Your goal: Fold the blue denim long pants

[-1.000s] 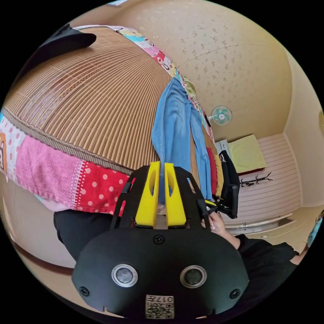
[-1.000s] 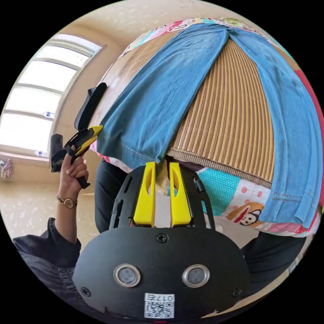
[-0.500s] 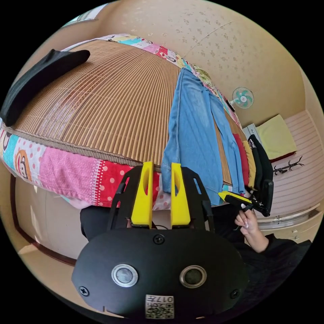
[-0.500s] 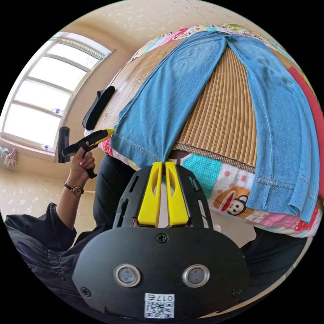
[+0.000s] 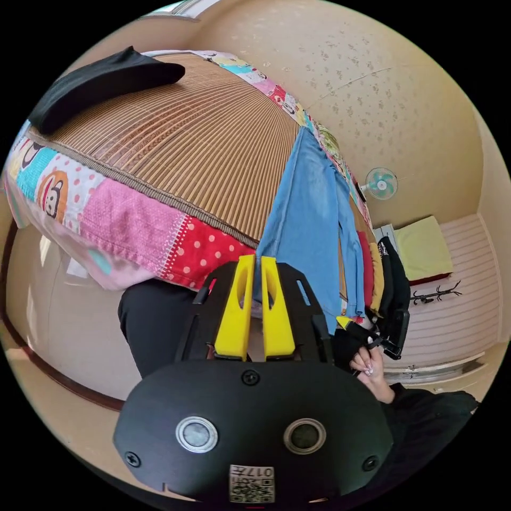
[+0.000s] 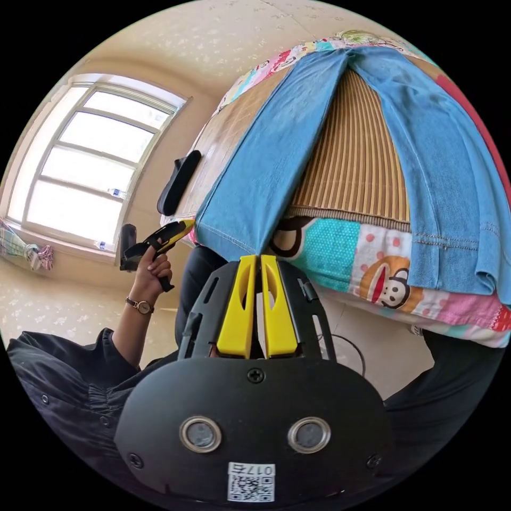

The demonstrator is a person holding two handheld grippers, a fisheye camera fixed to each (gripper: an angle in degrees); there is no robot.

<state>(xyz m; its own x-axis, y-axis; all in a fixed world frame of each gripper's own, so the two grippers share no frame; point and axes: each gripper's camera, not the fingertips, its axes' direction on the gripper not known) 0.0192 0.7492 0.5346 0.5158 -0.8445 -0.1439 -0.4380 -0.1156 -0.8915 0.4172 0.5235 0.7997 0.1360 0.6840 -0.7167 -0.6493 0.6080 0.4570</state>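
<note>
Clearly the main risk sits at the hem of one trouser leg. The blue denim long pants (image 6: pixel 277 154) lie spread on the bamboo mat (image 5: pixel 175 133) that covers the bed, legs splayed apart in a V with bare mat between them, both hems hanging over the mat's near edge onto the patchwork cartoon bedsheet (image 6: pixel 372 266).

The right gripper (image 6: pixel 254 261) has its yellow fingers pressed nearly together on the inner corner of one leg's hem; the cloth comes down to a point between their tips. The left gripper (image 5: pixel 254 261) has its fingers likewise drawn close at the outer corner of that same hem, with denim running down between them. From the right gripper view it appears at the mat's far side of that hem, held in the person's hand (image 6: pixel 151 263).

Both holds look like shallow corner pinches. Denim is heavy and stiff, so I judge that a quick lift could drag the corner out of either pair of fingers, and the leg would drop askew. Pulling one corner harder than the other would twist the leg and skew the crease. The ribbed mat may also catch the cloth and shift the waist end, which lies at the mat's far edge.

No container shows; beyond the pants, on the mat's side toward the wall fan (image 5: pixel 380 182), red, yellow and black garments (image 5: pixel 372 266) lie loose in a row, and a black folded garment (image 5: pixel 101 80) rests at the mat's opposite corner.
</note>
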